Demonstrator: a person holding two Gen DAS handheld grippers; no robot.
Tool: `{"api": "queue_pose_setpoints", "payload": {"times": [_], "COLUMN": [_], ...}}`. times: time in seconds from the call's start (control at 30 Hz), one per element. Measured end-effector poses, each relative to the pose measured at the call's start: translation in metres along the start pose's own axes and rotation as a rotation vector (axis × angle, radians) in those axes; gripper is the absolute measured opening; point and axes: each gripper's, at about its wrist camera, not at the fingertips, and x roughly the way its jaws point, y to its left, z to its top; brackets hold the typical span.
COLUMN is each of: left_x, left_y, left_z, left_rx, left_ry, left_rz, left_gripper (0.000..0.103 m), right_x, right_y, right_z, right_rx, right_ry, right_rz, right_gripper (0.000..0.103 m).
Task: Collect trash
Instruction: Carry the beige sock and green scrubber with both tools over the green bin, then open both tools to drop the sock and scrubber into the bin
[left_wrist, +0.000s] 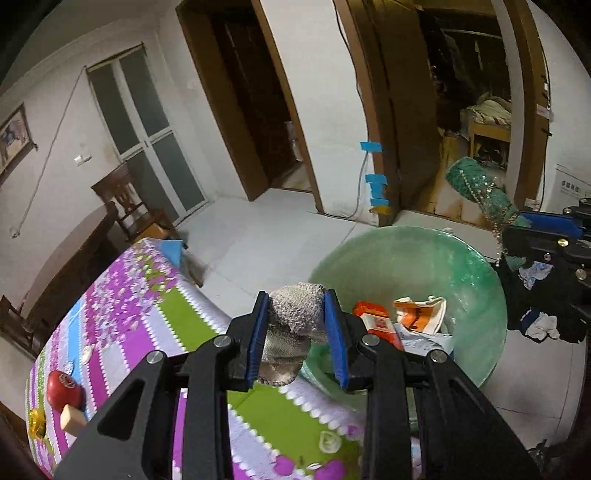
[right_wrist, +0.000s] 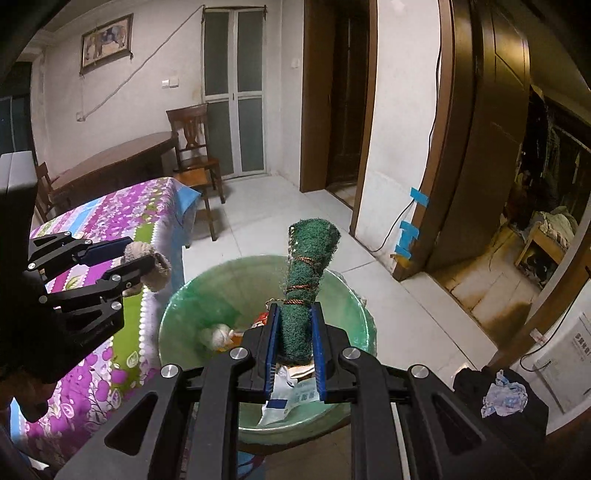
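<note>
Both hands are at the carrying-and-dropping step, each with a piece of trash brought to the green bin (right_wrist: 332, 295), so the next move, as I judge it, calls for getting each load squarely over the bin's mouth and then parting the fingers. Nearest the bin, the right gripper (right_wrist: 294, 347) has its blue pads pinched on a rolled green scouring pad (right_wrist: 308, 266), a coarse, fibrous cylinder tied with brownish cord, standing up above the bin's opening. The left gripper (left_wrist: 296, 339) pinches a crumpled grey knitted rag (left_wrist: 291, 317), soft and loopy in texture, which hangs by the bin's rim on the table side, seemingly not yet fully over the opening. The bin is a round, translucent plastic tub, smooth-walled; inside lie an orange-and-white carton (left_wrist: 380, 325), crumpled paper wrappers (left_wrist: 421, 314) and a printed white packet (right_wrist: 295, 391). Just beside the bin stands the table, draped in a floral tablecloth (left_wrist: 140, 295) of purple, green and white stripes. Well beyond the bin, a wooden chair (right_wrist: 194, 147) stands near a glazed door.
</note>
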Motion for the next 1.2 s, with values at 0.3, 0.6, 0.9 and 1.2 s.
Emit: {"api": "queue_pose_setpoints", "payload": {"times": [0.3,0.6,0.9,1.2], "left_x": [0.019,0.029,0.037,0.041], "left_y": [-0.011,-0.02,-0.021,-0.024], "left_z": [0.001,-0.001,-0.002,-0.001], "left_rx": [0.004,0.012,0.005,0.009], "left_ry": [0.043,0.067,0.089,0.094], "left_rz": [-0.053,-0.09,-0.115,-0.123], "left_gripper": [0.029,0.029,0.029,0.033], "right_x": [0.026,0.046,0.065,0.072], "right_y": [-0.008,-0.006,-0.006,-0.002], "right_z": [0.005,0.007,0.009,0.009], "right_rx": [0.016,0.022,0.036,0.025], "right_ry": [0.052,0.096,0.131,0.126], "right_rz": [0.006,0.021,0.033,0.029], "right_gripper": [0.018,0.018,0.018,0.018]}}
